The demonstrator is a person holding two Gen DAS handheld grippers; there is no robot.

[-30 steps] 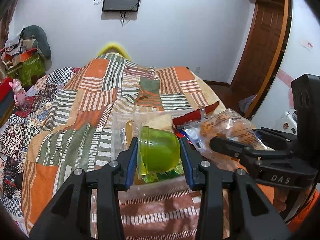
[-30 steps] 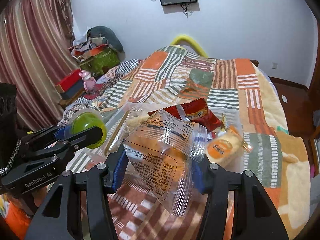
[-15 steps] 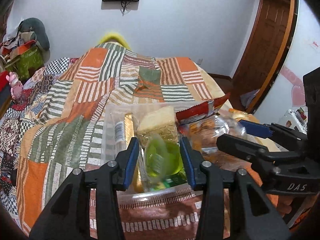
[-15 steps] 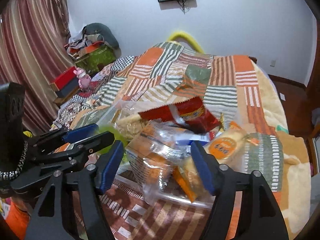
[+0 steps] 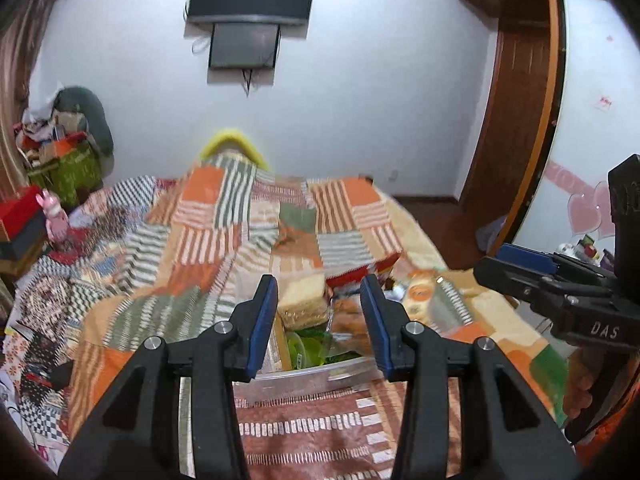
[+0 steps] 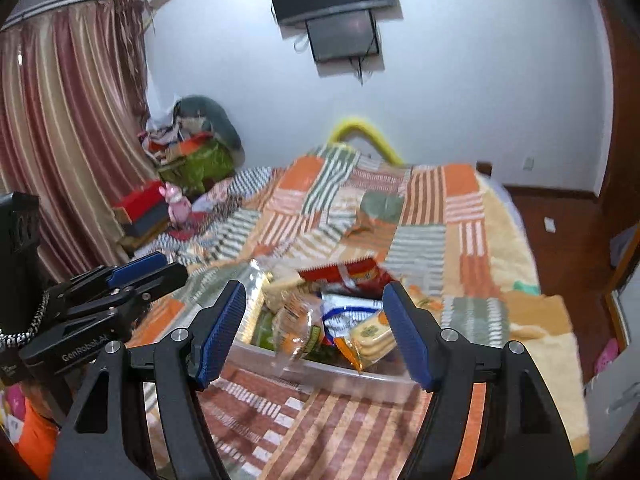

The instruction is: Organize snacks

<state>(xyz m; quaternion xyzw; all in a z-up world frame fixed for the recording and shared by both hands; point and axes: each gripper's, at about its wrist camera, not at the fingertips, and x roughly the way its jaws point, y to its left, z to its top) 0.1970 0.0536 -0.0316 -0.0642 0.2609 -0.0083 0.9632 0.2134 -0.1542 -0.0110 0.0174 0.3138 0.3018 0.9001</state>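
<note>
Left wrist view: left gripper [image 5: 319, 322] hangs over the clear bin [image 5: 308, 374] w/ a narrow gap, nothing between its pads; right gripper [image 6: 315, 330] stands wider, also empty. Both sit above the bin, apart from the snacks, probably so the packets settle w/o being dragged out. Bin rests on the patchwork blanket [image 6: 432, 216] near the bed's front edge. Inside: green cup [image 5: 304, 348], pale sponge cake [image 5: 302, 298], red chip bag [image 6: 352, 274], cracker pack [image 6: 370, 334], all piled loosely, crinkly wrappers overlapping.
</note>
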